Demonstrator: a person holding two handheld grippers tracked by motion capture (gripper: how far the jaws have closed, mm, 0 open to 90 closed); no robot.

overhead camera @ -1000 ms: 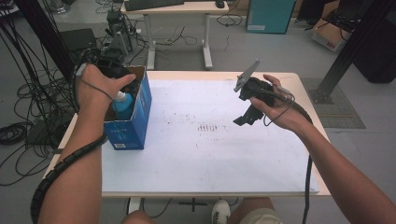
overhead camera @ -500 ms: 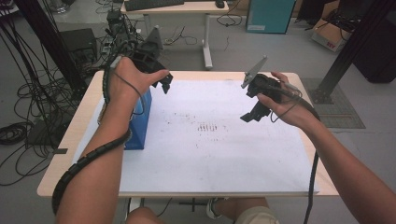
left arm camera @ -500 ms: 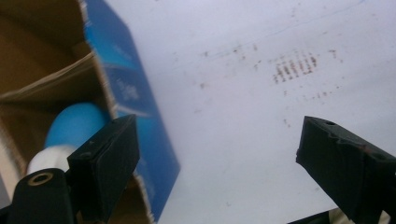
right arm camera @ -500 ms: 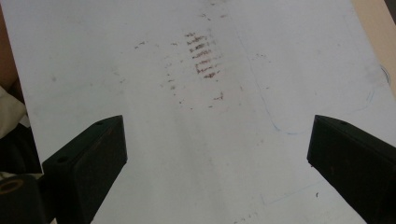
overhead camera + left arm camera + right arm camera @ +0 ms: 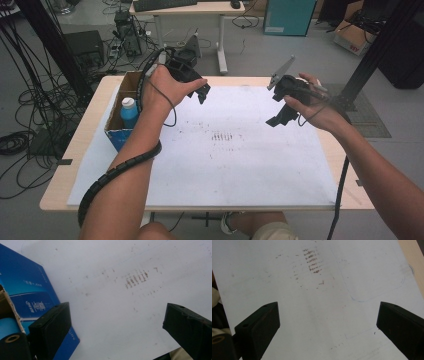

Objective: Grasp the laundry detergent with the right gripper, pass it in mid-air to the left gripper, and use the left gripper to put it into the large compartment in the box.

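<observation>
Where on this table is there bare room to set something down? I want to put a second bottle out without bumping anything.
The white sheet lies bare from the blue box across to its right edge, apart from faint brown marks mid-sheet. Crowded: the left edge, where the box holds the blue bottle, and the far strip under the open left gripper and right gripper.

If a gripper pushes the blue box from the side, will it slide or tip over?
The box looks like thin cardboard standing upright, so it probably slides on the smooth sheet. A high push might tip it. The bottle inside adds some weight low down.
</observation>
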